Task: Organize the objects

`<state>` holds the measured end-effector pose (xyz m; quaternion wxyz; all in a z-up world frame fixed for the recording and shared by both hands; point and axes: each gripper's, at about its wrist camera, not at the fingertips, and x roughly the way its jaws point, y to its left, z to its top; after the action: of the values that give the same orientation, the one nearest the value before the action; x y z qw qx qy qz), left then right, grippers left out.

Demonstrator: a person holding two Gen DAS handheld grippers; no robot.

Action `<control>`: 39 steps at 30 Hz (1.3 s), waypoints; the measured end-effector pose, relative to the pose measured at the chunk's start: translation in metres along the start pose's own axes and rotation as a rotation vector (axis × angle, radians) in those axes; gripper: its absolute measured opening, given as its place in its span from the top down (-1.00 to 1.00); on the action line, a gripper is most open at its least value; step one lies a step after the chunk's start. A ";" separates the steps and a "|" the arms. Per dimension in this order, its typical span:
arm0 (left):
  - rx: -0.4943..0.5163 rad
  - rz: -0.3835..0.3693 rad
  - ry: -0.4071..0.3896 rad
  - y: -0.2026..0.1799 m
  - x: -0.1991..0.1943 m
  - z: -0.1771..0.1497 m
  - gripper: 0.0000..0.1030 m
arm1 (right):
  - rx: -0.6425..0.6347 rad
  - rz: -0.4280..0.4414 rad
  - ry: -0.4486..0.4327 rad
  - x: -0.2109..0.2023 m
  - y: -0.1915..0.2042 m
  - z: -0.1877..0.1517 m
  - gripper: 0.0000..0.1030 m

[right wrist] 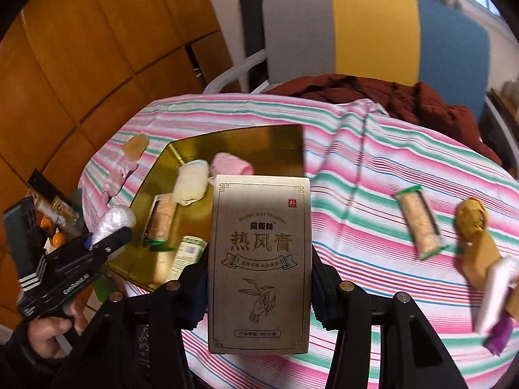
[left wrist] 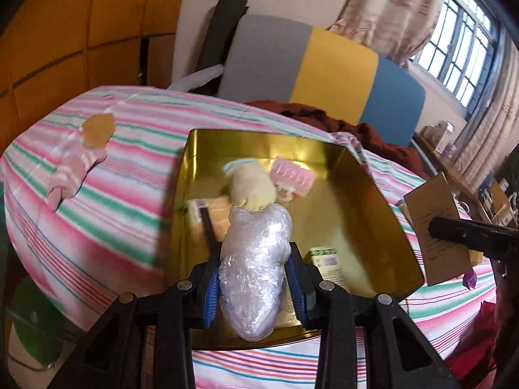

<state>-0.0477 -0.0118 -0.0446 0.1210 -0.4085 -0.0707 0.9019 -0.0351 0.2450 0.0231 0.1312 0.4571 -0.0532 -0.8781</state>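
Note:
A gold-lined box [left wrist: 373,194] lies open on the striped bed cover. It holds a yellow rolled sock [left wrist: 251,188], a pink item [left wrist: 293,176], a snack bar [left wrist: 207,217] and a small green-and-white carton [left wrist: 327,259]. My left gripper [left wrist: 254,291] is over the box's near edge, its blue pads against a clear plastic-wrapped bundle [left wrist: 256,259]. My right gripper [right wrist: 259,278] is shut on a beige carton with Chinese print [right wrist: 259,259], held upright above the cover just right of the gold-lined box [right wrist: 259,142]. The left gripper [right wrist: 107,236] also shows there, with a hand on it.
Pink socks on a card [left wrist: 81,165] lie left of the box. On the cover to the right lie a snack bar [right wrist: 420,223], mustard socks on a card [right wrist: 472,227] and a white-and-purple packet [right wrist: 496,301]. A maroon jacket [right wrist: 389,97] and a striped chair [right wrist: 373,32] stand behind.

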 end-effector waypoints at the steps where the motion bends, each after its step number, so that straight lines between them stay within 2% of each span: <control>1: -0.008 0.006 0.004 0.001 0.001 -0.001 0.19 | -0.008 0.002 0.006 0.005 0.006 0.001 -0.01; 6: -0.009 0.018 0.011 0.003 0.000 -0.005 0.07 | -0.023 -0.024 0.033 0.029 0.019 0.003 -0.03; 9: -0.003 0.022 0.000 0.003 -0.004 -0.003 0.06 | -0.015 -0.037 0.042 0.042 0.022 0.002 -0.30; 15: 0.005 0.041 -0.029 0.001 -0.012 0.003 0.06 | 0.004 -0.029 0.054 0.044 0.021 -0.008 -0.34; 20: 0.011 0.045 -0.032 -0.005 -0.015 0.003 0.06 | 0.004 -0.030 0.049 0.042 0.026 -0.016 -0.49; 26: 0.030 0.046 -0.037 -0.013 -0.019 0.004 0.06 | -0.006 -0.053 0.014 0.036 0.033 -0.021 -0.56; 39: 0.082 0.081 -0.046 -0.031 -0.023 0.000 0.06 | -0.048 -0.179 -0.124 0.014 0.043 -0.025 -0.79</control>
<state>-0.0283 0.0114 -0.0213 0.0992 -0.3848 -0.0197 0.9174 -0.0140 0.2007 0.0069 0.0597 0.4017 0.0006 -0.9138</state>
